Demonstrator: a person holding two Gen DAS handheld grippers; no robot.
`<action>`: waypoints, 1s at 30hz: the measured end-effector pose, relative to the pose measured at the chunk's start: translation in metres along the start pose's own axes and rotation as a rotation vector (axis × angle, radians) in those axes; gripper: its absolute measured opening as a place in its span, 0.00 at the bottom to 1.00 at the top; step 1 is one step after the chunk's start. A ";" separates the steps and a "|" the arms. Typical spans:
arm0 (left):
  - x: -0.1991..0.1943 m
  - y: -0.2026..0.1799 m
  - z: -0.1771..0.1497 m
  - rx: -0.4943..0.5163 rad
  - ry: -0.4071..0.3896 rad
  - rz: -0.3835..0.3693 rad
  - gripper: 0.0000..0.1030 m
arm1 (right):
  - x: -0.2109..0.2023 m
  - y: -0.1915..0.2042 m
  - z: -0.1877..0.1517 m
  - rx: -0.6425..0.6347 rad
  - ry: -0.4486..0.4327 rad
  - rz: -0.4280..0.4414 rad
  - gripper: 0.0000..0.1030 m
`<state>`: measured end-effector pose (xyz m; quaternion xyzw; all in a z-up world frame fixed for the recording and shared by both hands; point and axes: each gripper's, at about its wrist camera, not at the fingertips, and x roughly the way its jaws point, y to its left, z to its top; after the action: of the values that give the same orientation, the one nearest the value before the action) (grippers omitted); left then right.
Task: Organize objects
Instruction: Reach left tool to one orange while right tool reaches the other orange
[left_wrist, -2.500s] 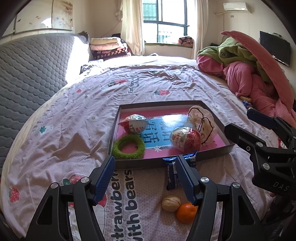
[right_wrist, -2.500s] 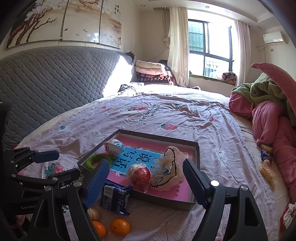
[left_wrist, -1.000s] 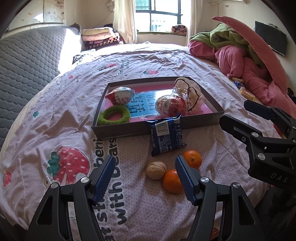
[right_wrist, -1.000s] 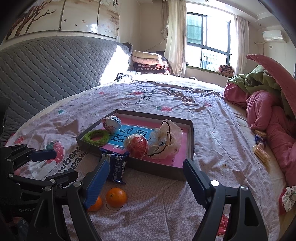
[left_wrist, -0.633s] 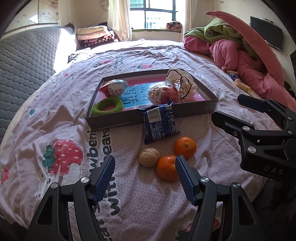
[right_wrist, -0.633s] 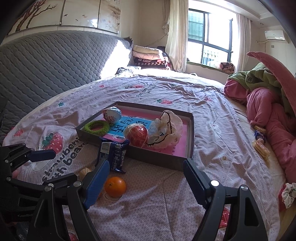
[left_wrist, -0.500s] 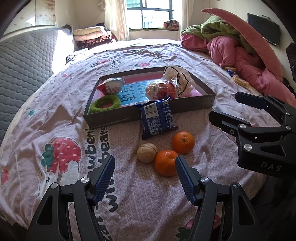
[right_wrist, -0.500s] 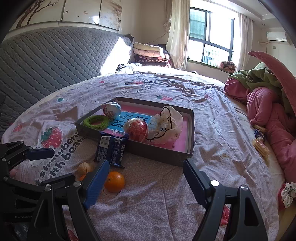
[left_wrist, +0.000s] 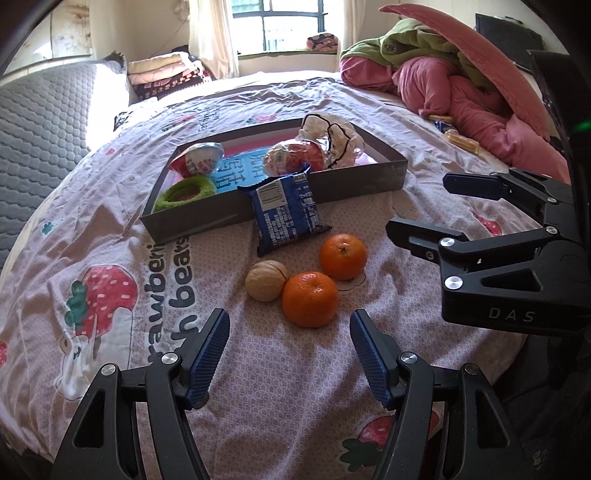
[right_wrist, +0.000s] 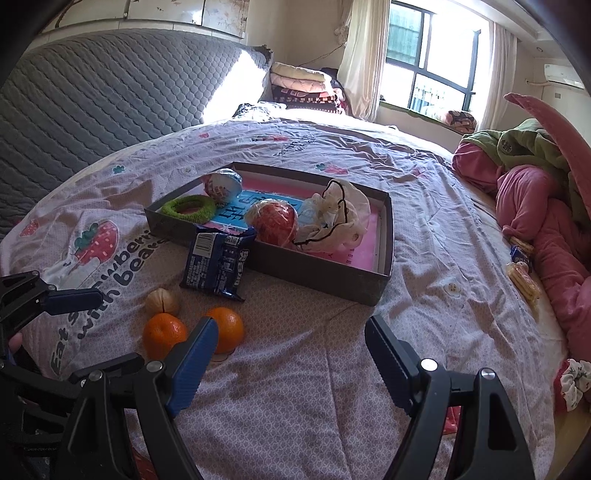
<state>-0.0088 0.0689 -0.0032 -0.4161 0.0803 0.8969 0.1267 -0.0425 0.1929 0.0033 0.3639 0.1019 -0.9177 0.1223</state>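
A grey box (left_wrist: 229, 212) (right_wrist: 317, 275) lies on the bed. It holds a green ring (left_wrist: 184, 192), two wrapped balls (left_wrist: 291, 158) and a white bag (left_wrist: 332, 138). A blue snack packet (left_wrist: 286, 214) (right_wrist: 218, 264) leans on its near wall. A walnut (left_wrist: 266, 280), a near orange (left_wrist: 310, 299) and a far orange (left_wrist: 343, 256) lie in front. My left gripper (left_wrist: 290, 345) is open and empty just short of the near orange. My right gripper (right_wrist: 291, 354) is open and empty, right of the fruit.
The bed has a strawberry-print sheet (left_wrist: 110, 295). A pink and green quilt pile (right_wrist: 535, 192) is at the right, with snack packets (right_wrist: 522, 273) beside it. A grey padded headboard (right_wrist: 92, 99) is at the left. Folded blankets (right_wrist: 299, 85) lie by the window.
Both grippers have pulled back from the box and dipped down. The walnut and both oranges have come fully into view ahead of the left gripper. Both stay open.
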 end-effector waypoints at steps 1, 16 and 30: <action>0.000 -0.001 -0.001 0.002 0.000 -0.007 0.67 | 0.001 0.001 -0.001 -0.004 0.003 0.002 0.79; 0.012 -0.001 -0.003 -0.013 0.006 -0.050 0.67 | 0.010 0.004 -0.004 -0.013 0.036 0.043 0.79; 0.028 0.003 -0.001 -0.050 0.008 -0.077 0.60 | 0.022 0.006 -0.004 0.006 0.071 0.092 0.79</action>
<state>-0.0267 0.0707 -0.0251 -0.4253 0.0423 0.8915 0.1505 -0.0543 0.1848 -0.0154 0.4010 0.0867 -0.8978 0.1598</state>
